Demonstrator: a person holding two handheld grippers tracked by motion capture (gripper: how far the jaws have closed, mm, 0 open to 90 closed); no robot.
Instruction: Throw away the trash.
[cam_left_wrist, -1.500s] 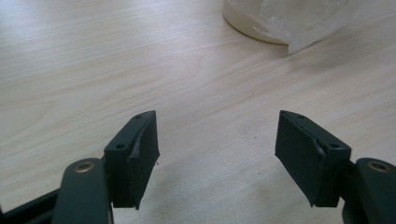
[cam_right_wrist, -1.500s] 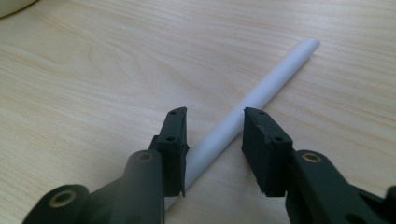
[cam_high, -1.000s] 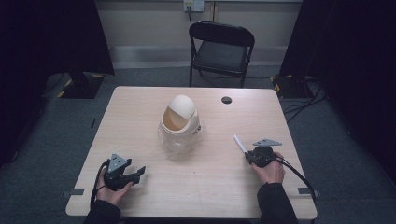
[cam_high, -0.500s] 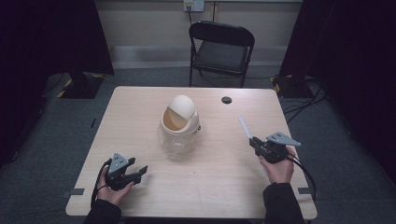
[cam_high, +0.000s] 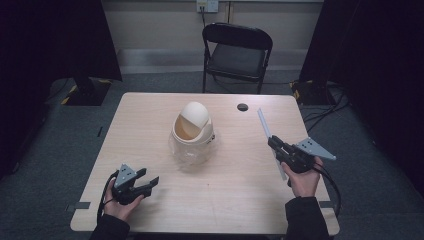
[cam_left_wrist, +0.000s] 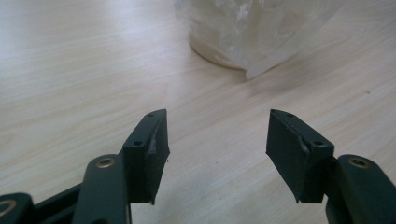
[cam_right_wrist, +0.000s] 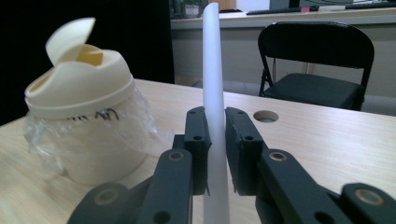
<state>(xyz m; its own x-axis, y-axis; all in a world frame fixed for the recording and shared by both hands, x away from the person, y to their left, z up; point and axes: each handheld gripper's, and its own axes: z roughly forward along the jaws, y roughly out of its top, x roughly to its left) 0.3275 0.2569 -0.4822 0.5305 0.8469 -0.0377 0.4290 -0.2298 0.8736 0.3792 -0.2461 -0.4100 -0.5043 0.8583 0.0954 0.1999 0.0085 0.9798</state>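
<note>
Right claw (cam_high: 274, 142) is clamped on a white tube (cam_right_wrist: 214, 70), held up off the counter (cam_high: 240, 200) right of the lidded bin (cam_high: 193, 135). Left claw (cam_high: 145, 181) sits low w/ jaws apart, just been closing a bit, nothing between them.

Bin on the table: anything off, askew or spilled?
Nothing spilled or damaged. The bin stands upright; its swing flap is tipped open and the clear liner bunches loosely around its body. The right gripper holds a white strip.
</note>
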